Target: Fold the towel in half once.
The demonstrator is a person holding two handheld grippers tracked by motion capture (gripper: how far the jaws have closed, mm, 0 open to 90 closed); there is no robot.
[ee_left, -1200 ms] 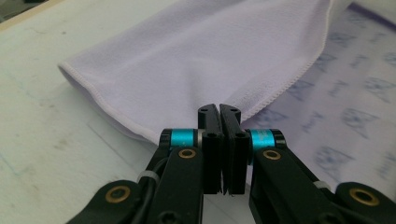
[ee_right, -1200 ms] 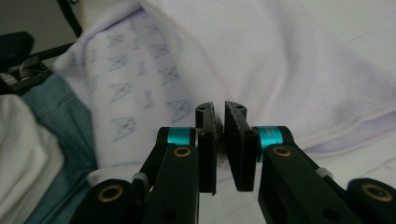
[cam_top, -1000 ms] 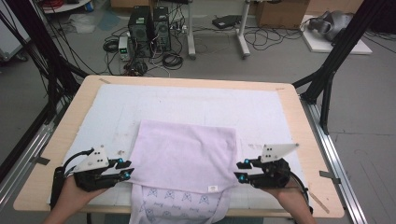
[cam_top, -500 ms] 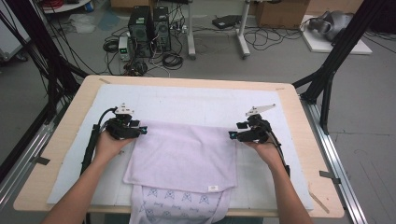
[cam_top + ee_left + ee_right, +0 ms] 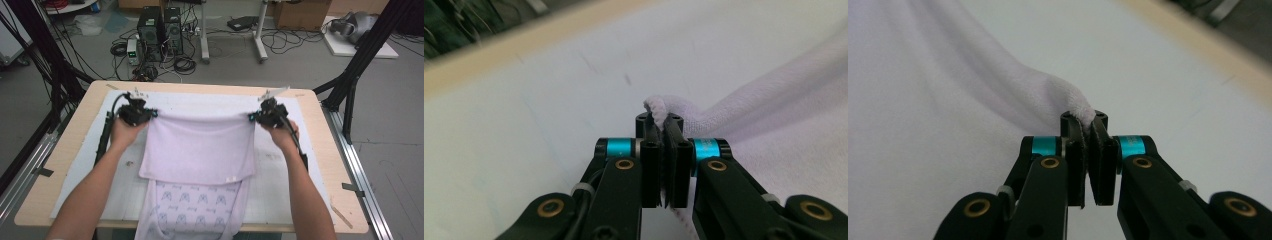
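One surface [image 5: 320, 165] of pale wood takes up most of the high view, and one white sheet [image 5: 280, 180] covers nearly all of its top, leaving a wooden border on every side. On that sheet lies one lilac towel [image 5: 200, 150], the thing in hand. It sits in the middle of the surface, its far edge pulled taut in a nearly straight line between the two tongs, its near end hanging over the surface's near edge. The towel is folded over itself: one plain upper layer ends in a hem with one small white label at its right corner, and beneath it one patterned layer shows, printed with rows of small grey figures.

Two forearms come in from the bottom, one to each side of the towel. Each hand holds one pair of tongs, so two in all. The left tongs [image 5: 148, 114] are at the towel's far left corner; in the left gripper view they [image 5: 664, 125] are pressed together on a fold of the lilac cloth, which pokes up above the tips. The jaws have just been closing, with the cloth between them. The right tongs [image 5: 254, 118] are at the far right corner; in the right gripper view they [image 5: 1084, 122] pinch the towel's corner the same way, a small hump of cloth rising over the tips, the jaws likewise having just been closing on the cloth.
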